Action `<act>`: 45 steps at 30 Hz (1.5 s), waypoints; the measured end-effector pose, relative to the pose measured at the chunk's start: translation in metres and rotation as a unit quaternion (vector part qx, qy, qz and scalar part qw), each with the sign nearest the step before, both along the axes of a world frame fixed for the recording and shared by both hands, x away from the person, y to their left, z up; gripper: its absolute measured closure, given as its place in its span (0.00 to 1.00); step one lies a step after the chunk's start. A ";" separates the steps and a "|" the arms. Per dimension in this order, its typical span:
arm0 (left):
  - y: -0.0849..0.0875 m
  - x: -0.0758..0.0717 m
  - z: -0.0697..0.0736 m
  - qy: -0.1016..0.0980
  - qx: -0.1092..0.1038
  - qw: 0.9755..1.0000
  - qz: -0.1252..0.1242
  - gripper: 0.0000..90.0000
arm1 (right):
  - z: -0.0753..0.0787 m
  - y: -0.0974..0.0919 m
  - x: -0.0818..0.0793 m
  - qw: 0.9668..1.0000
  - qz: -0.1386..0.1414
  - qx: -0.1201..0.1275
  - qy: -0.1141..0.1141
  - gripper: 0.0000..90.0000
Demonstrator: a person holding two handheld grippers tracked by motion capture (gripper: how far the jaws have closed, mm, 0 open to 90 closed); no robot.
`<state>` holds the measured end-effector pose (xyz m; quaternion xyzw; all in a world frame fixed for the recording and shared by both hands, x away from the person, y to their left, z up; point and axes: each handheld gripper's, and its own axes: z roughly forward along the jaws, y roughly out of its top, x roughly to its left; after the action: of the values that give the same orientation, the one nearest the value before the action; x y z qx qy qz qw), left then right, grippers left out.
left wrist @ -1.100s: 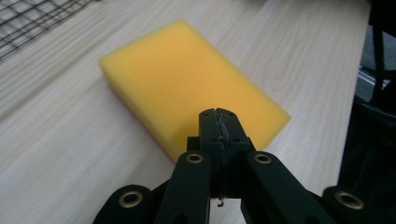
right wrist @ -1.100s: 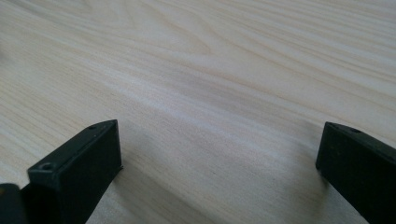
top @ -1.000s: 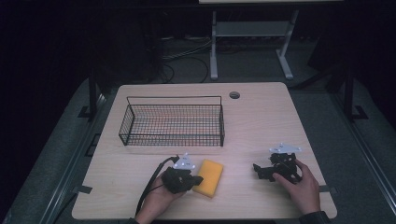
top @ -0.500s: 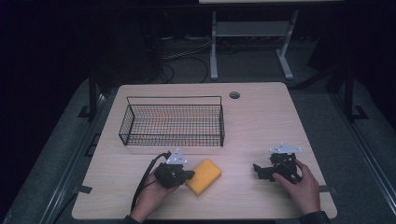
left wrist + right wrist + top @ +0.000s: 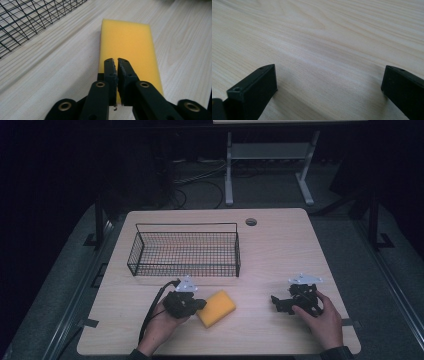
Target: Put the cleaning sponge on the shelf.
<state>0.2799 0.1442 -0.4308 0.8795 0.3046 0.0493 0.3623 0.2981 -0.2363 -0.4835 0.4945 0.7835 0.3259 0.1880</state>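
Fingers of the left gripper (image 5: pixel 117 61), nearly closed and just starting to part, hover over the near end of a yellow sponge (image 5: pixel 128 47) lying flat on the desk (image 5: pixel 280 250) beside a wire basket (image 5: pixel 185 251). Right gripper (image 5: pixel 280 303) rests apart, fingers wide.

On the pale wood-grain surface (image 5: pixel 280 250) I count one yellow rectangular foam sponge (image 5: pixel 216 308), lying at about six o'clock. There is one black wire mesh basket (image 5: pixel 185 251) with straight sides, toward ten o'clock. One small round grey grommet hole (image 5: pixel 251 222) sits at twelve o'clock. Two black hand-held grippers are here: the left gripper (image 5: pixel 199 305) at seven o'clock and the right gripper (image 5: pixel 276 302) at four o'clock, each carrying two fingers (image 5: pixel 110 71).
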 end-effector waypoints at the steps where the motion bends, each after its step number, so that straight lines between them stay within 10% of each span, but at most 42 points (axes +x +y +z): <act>1: 0.000 0.001 0.002 0.001 0.001 1.000 0.002 0.92 | 0.000 0.000 0.000 1.000 0.000 0.000 0.000 0.00; 22: -0.012 0.008 0.012 0.030 0.047 0.998 -0.011 0.14 | 0.000 0.000 0.000 1.000 0.000 0.001 0.001 0.00; 45: -0.053 0.014 0.012 0.034 0.103 0.993 -0.051 0.07 | 0.000 0.000 0.000 1.000 0.000 0.001 0.001 0.00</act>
<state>0.2938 0.0913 -0.4189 0.9276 0.2651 0.0320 0.2612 0.2981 -0.2362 -0.4835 0.4952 0.7833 0.3259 0.1873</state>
